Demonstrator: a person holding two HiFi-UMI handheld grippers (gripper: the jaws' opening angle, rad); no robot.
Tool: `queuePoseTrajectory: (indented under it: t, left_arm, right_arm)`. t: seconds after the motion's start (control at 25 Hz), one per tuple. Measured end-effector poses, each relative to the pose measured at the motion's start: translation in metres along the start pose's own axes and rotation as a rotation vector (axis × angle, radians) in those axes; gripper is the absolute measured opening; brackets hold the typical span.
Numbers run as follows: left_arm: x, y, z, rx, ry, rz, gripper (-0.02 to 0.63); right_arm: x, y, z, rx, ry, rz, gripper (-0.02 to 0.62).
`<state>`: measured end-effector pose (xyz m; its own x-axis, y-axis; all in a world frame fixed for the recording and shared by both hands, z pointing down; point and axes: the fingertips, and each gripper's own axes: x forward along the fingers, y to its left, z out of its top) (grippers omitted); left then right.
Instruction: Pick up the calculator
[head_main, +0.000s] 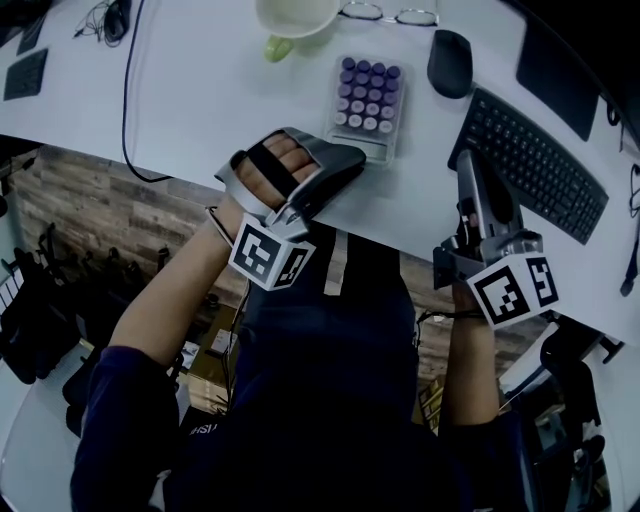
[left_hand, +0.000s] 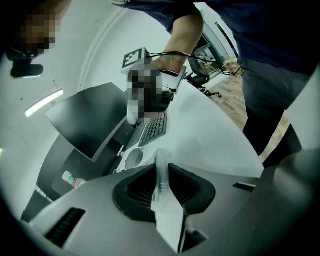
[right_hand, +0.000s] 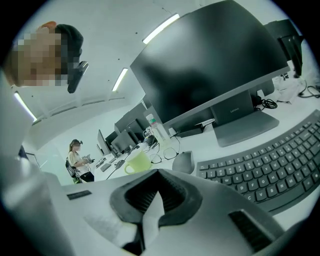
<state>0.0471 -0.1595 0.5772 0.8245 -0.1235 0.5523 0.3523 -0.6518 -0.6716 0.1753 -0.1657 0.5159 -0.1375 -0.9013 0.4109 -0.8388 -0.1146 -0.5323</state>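
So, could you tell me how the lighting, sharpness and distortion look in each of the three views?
Head view: evenly lit desk, calculator sharp, dark below the desk edge. Left gripper view: strong fisheye bending, black round border, the calculator's edge up close looks soft. Right gripper view: ceiling strip lights bright, no strong glare on the monitor, keyboard sharp.

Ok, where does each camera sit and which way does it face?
Head view: on the person's head, facing down at the desk; shows both forearms, torso, left hand-held gripper at the calculator, right hand-held gripper.
Left gripper view: rides the left one, facing across the desk over jaws shut on the calculator's edge; shows right arm, torso.
Right gripper view: rides the right one, facing the monitor over shut jaws; a head top left.
Shared: keyboard, in all three.
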Motion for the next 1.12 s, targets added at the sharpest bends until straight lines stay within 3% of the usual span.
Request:
queuePoseTrajectory:
  t: [0.52,1.12]
  left_arm:
    - [-0.011,0.027,0.01,0.014,-0.015,0.026,0.094]
    - [-0.047,0.102,0.027,0.051,-0.004,0.149,0.095]
  right_arm:
    - [-0.004,0.013,0.023,-0.022,-0.035,0.009,0.005]
    - [-0.012,0.056,0.084,-0.086,-0.12,0.059,0.005]
